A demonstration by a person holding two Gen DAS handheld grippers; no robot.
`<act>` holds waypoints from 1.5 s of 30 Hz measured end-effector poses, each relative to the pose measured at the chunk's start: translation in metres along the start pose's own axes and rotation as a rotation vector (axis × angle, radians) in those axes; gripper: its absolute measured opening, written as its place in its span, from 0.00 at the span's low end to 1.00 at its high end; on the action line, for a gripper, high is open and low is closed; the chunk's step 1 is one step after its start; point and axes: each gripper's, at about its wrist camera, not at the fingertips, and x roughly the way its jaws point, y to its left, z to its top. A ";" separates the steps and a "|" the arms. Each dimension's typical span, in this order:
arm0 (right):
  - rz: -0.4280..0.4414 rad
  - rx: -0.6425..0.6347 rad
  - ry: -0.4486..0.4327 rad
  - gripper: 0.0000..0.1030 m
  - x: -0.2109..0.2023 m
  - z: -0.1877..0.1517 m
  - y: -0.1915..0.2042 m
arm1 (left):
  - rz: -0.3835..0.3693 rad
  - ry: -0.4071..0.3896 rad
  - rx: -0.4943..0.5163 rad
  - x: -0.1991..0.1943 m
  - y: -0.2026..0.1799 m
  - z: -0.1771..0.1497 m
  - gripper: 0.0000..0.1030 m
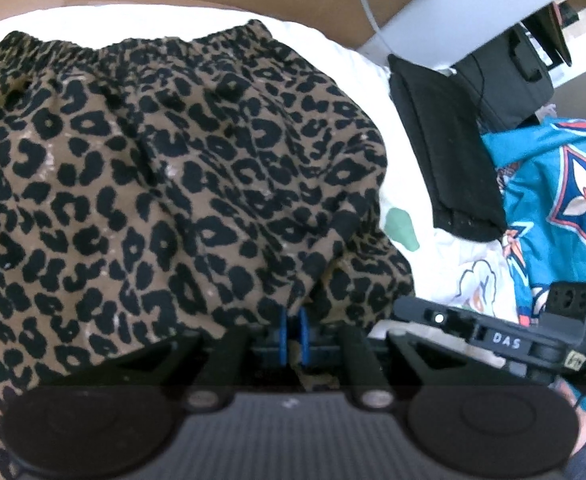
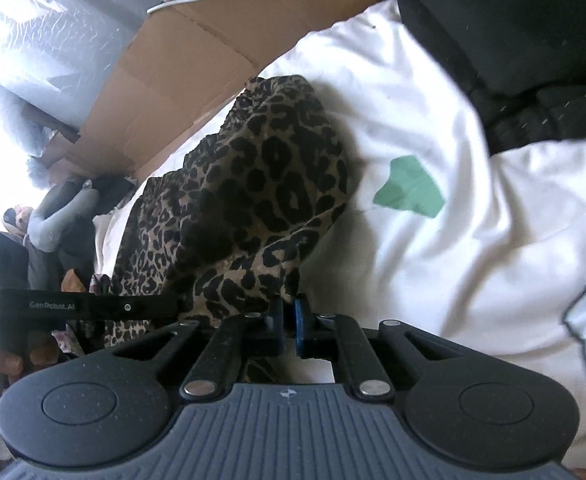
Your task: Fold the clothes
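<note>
A leopard-print garment (image 1: 165, 184) with an elastic waistband at its far edge lies spread on a white sheet (image 1: 357, 80). My left gripper (image 1: 292, 330) is shut on the garment's near edge. In the right wrist view the same garment (image 2: 261, 184) rises in a bunched fold. My right gripper (image 2: 289, 326) is shut on its near edge. The right gripper's body (image 1: 505, 340) shows at the lower right of the left wrist view. The left gripper's body (image 2: 85, 306) shows at the left of the right wrist view.
A folded black garment (image 1: 453, 152) lies to the right on the sheet, also in the right wrist view (image 2: 525, 40). A teal patterned cloth (image 1: 561, 200) lies further right. Cardboard (image 2: 197, 68) stands behind the bed. The sheet has a green patch (image 2: 409, 192).
</note>
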 end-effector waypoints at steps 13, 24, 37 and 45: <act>-0.029 0.013 -0.074 0.02 -0.059 0.007 -0.012 | 0.008 0.044 0.046 0.017 -0.046 -0.003 0.07; -0.086 0.066 -0.143 0.02 -0.069 0.025 -0.043 | 0.078 0.048 -0.027 0.026 -0.071 -0.010 0.09; -0.103 0.170 -0.238 0.02 -0.082 0.042 -0.061 | 0.153 0.002 -0.138 0.014 -0.086 -0.023 0.09; -0.123 0.199 -0.304 0.02 -0.092 0.042 -0.071 | 0.209 0.003 -0.088 -0.004 -0.106 -0.031 0.11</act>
